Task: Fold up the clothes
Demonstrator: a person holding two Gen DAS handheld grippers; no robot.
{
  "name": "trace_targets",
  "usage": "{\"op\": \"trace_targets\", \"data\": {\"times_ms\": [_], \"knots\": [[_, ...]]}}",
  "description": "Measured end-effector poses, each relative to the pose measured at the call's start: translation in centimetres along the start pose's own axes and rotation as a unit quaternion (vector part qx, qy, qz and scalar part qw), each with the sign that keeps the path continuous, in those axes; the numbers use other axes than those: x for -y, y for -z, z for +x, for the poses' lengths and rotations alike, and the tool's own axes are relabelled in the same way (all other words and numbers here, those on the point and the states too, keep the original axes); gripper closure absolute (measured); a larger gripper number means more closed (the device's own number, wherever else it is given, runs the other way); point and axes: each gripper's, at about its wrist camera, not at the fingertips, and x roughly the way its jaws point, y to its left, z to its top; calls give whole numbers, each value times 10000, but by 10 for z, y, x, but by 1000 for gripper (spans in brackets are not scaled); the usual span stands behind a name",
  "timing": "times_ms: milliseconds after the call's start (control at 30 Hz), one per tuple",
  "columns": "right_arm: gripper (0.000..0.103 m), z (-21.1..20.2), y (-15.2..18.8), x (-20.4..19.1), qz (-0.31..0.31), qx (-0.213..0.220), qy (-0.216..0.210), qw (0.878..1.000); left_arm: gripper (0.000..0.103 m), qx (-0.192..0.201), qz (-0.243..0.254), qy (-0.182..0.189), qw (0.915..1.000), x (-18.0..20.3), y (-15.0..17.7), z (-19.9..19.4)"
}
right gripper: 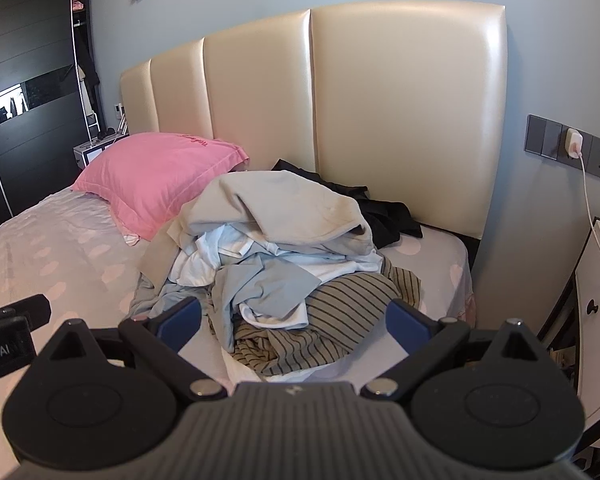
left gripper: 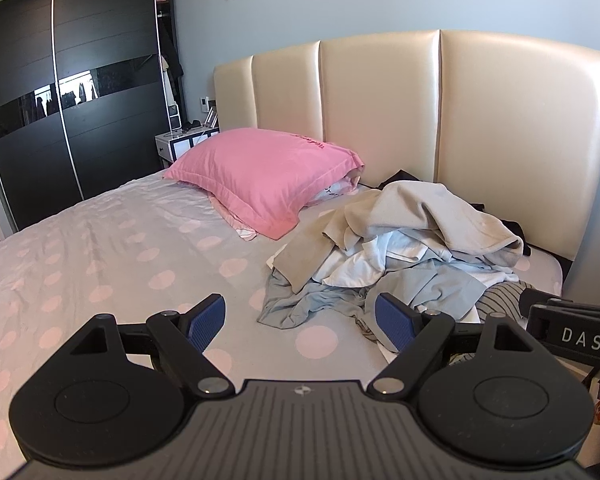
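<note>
Striped brown cloth (right gripper: 332,320) at the near edge of the pile of clothes (right gripper: 276,240) lies straight ahead of our right gripper (right gripper: 296,320), nearer than to our left gripper (left gripper: 304,320); both are spread wide, holding nothing.

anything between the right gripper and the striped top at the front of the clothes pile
Nothing visible. The right gripper is open, and the striped top lies straight ahead on the near side of the clothes pile; only bare bed sheet shows around it.

the black garment (right gripper: 380,208) lies half buried behind the clothes pile (right gripper: 284,240); pillow (right gripper: 160,172) lettering unreadable.
</note>
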Motion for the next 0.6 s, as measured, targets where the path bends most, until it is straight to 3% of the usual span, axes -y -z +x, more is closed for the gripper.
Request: {"op": "trace_targets", "data": {"times_ms": [600], "knots": [[4,0,-1,3,26,21,-33,10000,21,-30,0,-75,10000,-1,-1,0]]}}
